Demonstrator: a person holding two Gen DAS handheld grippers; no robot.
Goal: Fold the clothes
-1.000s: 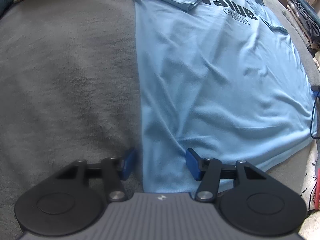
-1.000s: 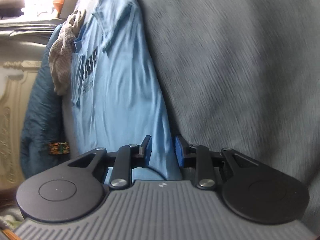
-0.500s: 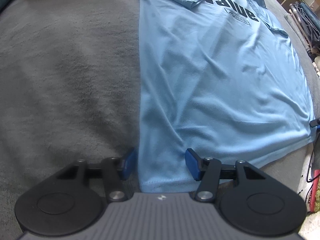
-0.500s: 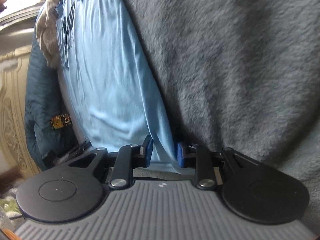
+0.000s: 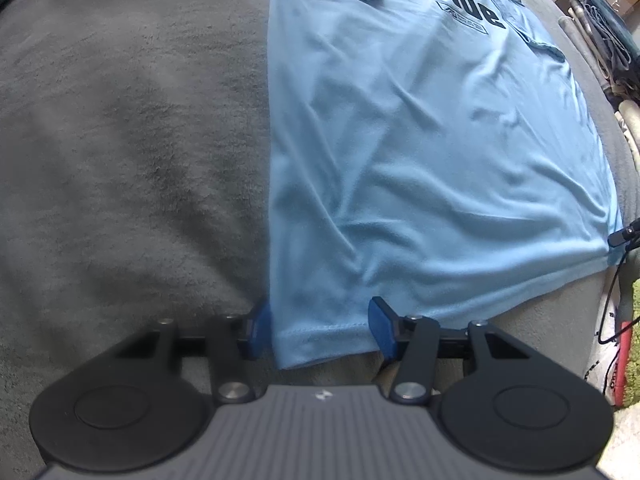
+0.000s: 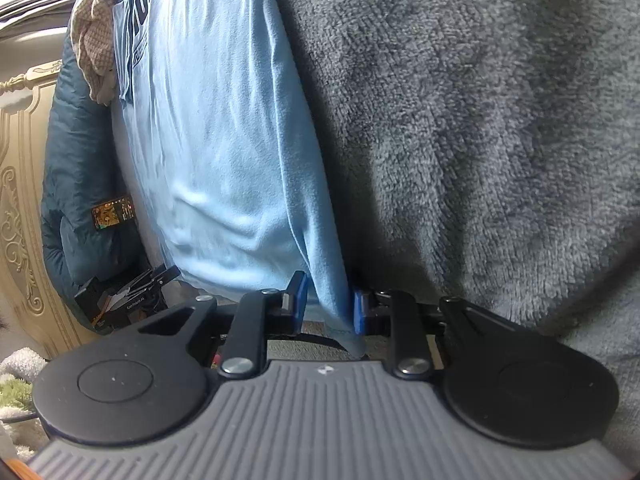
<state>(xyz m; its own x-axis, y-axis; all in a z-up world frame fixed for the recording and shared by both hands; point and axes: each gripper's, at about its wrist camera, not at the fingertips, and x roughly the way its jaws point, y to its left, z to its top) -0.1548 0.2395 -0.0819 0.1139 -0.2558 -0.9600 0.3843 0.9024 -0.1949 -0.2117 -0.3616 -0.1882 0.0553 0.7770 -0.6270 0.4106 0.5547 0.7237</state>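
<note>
Two grippers sit at the blue shirt's bottom corners on the gray blanket, my left gripper open around one corner, my right gripper open too, so a thin pinch could let the cloth slip out.

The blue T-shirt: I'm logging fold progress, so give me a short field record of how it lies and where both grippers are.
garment: light blue T-shirt, printed side up, sleeves folded inward
surface: grey fleece blanket
lay: spread flat, mildly wrinkled
left gripper: at one hem corner, fabric between the pads, not yet pinched
right gripper: at the other hem corner, edge between the pads, gap narrow, not visibly clamped
beside the bed: teal quilted fabric
fold status: bottom-up fold not begun
</note>
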